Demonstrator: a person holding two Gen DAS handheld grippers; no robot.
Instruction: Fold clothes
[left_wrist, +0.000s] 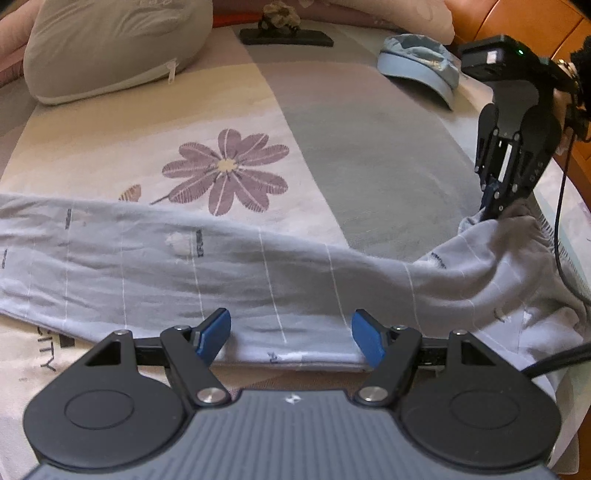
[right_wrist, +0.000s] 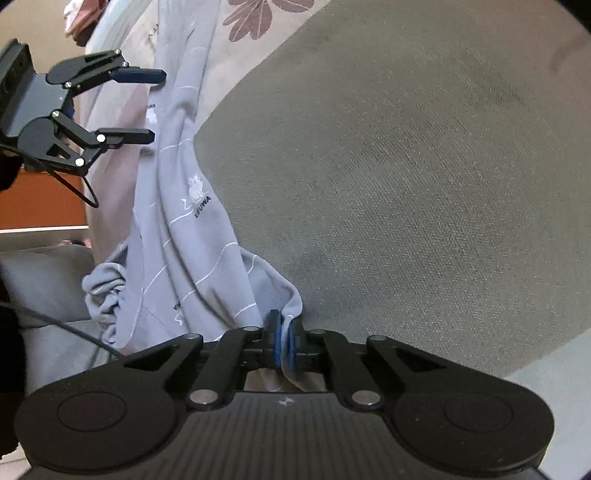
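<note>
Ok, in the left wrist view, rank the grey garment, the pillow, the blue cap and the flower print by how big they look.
1. grey garment
2. pillow
3. flower print
4. blue cap
The cap lies farther back, so its true size is unsure.

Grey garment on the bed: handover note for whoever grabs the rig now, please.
Right gripper: shut on an edge of the grey garment at its right end, pads pinching the cloth.
Left gripper: open, holding nothing, poised over the garment's near edge.
Garment: stretched in a long strip across the bed sheet, bunched at the right end near the bed's edge. A blue cap and a pillow lie further back, apart from it.
Done: one edge gripped. No neat fold visible yet.
Left: grip the near edge with the left gripper, then probably lift both and fold.
</note>
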